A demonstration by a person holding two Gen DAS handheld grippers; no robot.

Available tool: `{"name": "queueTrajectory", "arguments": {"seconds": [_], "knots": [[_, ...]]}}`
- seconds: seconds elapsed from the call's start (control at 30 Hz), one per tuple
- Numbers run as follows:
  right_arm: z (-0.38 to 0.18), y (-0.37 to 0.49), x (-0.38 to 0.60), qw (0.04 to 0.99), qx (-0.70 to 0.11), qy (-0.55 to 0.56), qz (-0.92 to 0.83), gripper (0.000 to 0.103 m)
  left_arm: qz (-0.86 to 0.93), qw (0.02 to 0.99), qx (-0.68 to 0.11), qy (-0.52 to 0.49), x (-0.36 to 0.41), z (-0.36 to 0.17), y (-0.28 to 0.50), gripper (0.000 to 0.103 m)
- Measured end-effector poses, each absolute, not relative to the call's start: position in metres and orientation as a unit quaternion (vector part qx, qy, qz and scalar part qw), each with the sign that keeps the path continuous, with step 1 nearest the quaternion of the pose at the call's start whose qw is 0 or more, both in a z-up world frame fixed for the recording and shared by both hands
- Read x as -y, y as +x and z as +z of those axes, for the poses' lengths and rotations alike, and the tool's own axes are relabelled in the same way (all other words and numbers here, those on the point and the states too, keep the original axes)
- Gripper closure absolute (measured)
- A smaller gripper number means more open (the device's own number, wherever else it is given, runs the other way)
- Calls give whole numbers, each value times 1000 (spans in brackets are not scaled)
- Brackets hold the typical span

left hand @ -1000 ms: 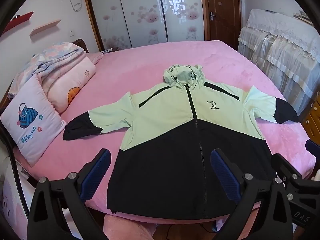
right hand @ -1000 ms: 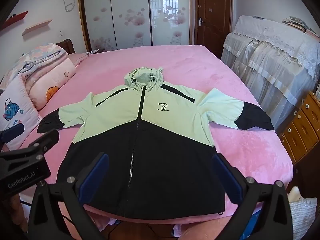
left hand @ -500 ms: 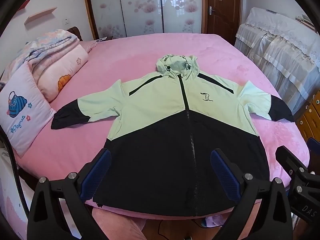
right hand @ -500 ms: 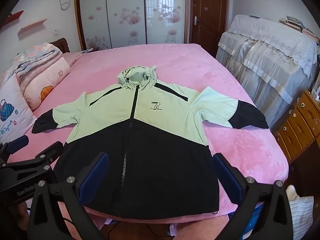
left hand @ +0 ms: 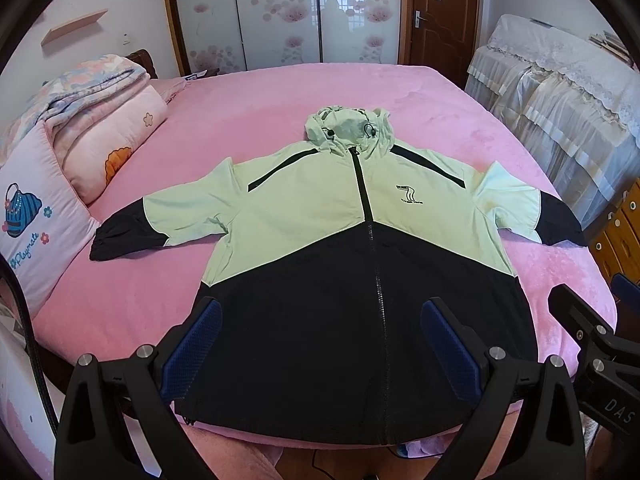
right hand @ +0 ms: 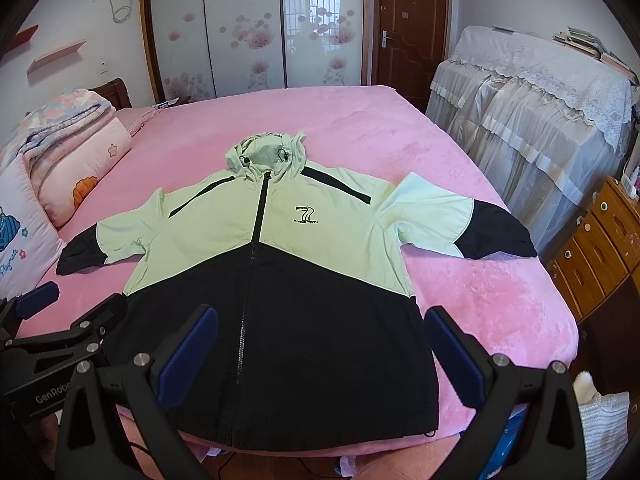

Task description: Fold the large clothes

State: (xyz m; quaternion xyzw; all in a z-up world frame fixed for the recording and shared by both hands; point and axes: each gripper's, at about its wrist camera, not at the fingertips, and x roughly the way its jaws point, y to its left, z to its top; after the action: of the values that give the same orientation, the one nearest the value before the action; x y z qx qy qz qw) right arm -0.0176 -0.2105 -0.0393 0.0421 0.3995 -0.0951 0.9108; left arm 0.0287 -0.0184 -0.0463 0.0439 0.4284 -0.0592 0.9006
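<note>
The jacket [left hand: 360, 264] lies front up and zipped on the pink bed [left hand: 280, 96], spread flat. Its black hem reaches the near edge of the bed, and its hood [left hand: 346, 128] points toward the far edge. The sleeve on the left [left hand: 160, 216] runs out toward the left edge; the sleeve on the right [right hand: 460, 224] runs out toward the right edge. No part is folded over yet.

The left hand-held gripper [left hand: 320, 356] hangs above the hem on the left half, jaws spread wide, holding nothing. The right hand-held gripper [right hand: 322, 356] hangs above the hem on the right half, likewise wide apart and empty. Neither appears to touch the cloth.

Beyond the garment, pillows [left hand: 44, 216] and a rolled quilt [left hand: 100, 120] lie along the left edge. A cloth-draped cabinet [right hand: 532, 120] and wooden drawers [right hand: 600, 248] stand off the right edge.

Assessment: the fold has not begun; this is the approach. The next move likely calls for each gripper to go down and pinch an outer part, a sleeve or side seam, taking both layers.
</note>
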Motion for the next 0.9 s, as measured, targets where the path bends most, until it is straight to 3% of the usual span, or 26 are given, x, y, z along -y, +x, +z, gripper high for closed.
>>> {"name": "queueTrajectory", "arguments": {"seconds": [0.57, 0.9], "knots": [[-55, 22, 201, 904, -414, 37, -104, 0, -57, 898, -436, 27, 9, -59, 78, 4], [-33, 20, 191, 914, -390, 33, -110, 0, -57, 907, -417, 18, -3, -44, 68, 4]]}}
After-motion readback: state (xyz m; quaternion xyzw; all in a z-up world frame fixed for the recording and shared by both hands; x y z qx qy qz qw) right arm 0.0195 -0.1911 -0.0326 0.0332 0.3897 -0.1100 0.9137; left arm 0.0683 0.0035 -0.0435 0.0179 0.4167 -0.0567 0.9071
